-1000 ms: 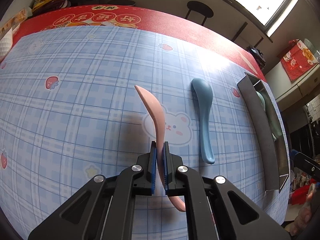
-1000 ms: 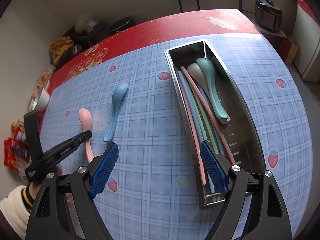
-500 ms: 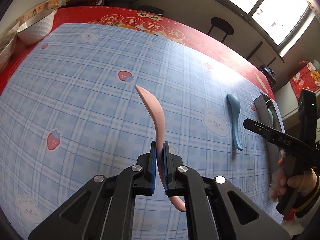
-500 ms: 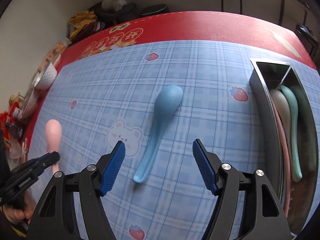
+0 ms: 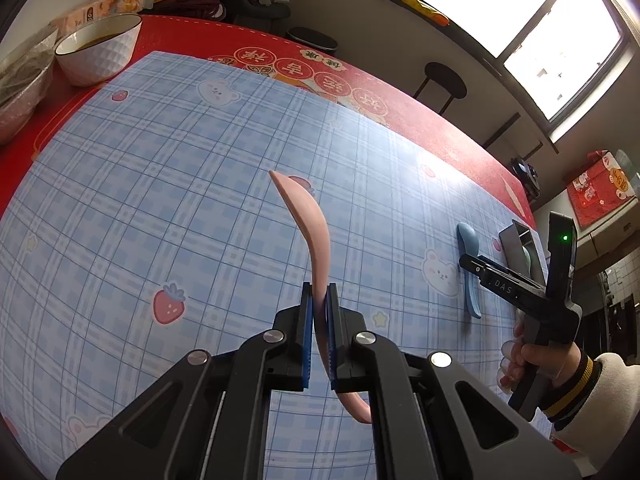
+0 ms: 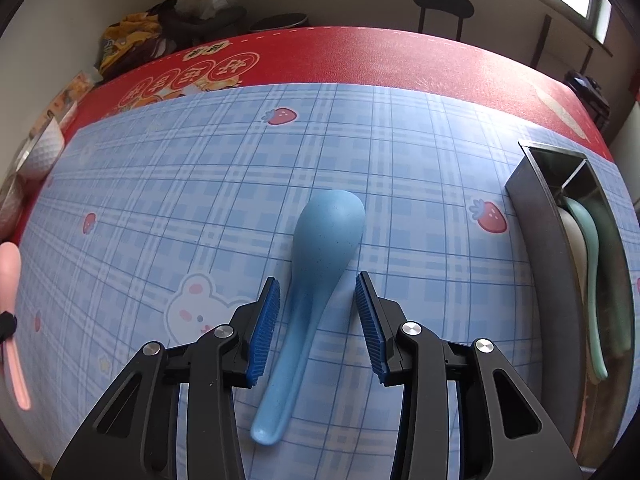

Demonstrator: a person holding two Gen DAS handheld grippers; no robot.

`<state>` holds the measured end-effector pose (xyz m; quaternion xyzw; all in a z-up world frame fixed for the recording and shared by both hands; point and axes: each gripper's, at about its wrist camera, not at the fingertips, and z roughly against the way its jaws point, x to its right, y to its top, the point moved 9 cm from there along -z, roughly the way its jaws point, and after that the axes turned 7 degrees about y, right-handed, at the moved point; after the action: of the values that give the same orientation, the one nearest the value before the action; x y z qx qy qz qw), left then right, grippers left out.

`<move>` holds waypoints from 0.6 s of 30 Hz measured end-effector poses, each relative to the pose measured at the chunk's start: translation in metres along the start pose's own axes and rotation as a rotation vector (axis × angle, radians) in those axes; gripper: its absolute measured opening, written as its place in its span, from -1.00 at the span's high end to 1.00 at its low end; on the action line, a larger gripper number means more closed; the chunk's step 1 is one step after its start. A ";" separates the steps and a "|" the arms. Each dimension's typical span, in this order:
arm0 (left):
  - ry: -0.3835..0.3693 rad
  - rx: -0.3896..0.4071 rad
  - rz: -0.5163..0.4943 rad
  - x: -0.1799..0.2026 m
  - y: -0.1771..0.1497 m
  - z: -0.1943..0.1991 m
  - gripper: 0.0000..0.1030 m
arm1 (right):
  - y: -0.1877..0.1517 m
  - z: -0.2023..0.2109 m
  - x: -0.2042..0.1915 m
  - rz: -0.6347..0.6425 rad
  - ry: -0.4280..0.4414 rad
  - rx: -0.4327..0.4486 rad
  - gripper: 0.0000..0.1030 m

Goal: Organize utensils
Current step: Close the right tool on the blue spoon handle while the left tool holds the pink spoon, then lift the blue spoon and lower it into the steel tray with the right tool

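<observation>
blue spoon (image 6: 320, 280) flat on tabletop (image 6: 200, 184), metal tray (image 6: 560, 264) at 3 o'clock | right hand-held gripper (image 6: 316, 316) straddling handle, jaws just closing, pads not touching; centre before pinching | left hand-held gripper (image 5: 319, 332) clenched on pink spoon (image 5: 310, 232)

matt blue spoon (image 6: 320, 264), metal tray (image 6: 548, 240)

I see pink spoon (image 5: 310, 236) lifted off the cloth, bowl end forward. Blue spoon (image 6: 316, 276) flat on checked cloth, bowl down, left of steel tray (image 6: 548, 240).
</observation>
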<state>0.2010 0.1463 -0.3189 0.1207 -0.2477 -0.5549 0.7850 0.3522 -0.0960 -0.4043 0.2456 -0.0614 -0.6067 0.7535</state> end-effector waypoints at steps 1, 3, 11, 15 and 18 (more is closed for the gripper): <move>-0.003 -0.002 -0.001 -0.002 0.001 0.000 0.89 | -0.001 0.001 -0.001 0.004 -0.004 -0.002 0.32; -0.008 -0.005 -0.001 -0.005 0.001 -0.001 0.89 | -0.003 0.001 -0.003 0.014 -0.011 -0.010 0.42; -0.042 -0.005 -0.009 -0.005 0.007 0.000 0.89 | -0.016 0.007 -0.018 0.037 -0.006 -0.043 0.67; -0.053 -0.006 -0.004 -0.005 0.005 0.001 0.89 | -0.024 0.011 -0.037 0.075 0.018 -0.048 0.67; -0.055 -0.010 0.006 -0.008 0.001 0.001 0.89 | -0.025 0.016 -0.048 0.075 0.044 -0.040 0.67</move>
<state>0.1988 0.1544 -0.3195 0.1006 -0.2669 -0.5570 0.7800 0.3112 -0.0593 -0.3916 0.2415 -0.0417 -0.5736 0.7816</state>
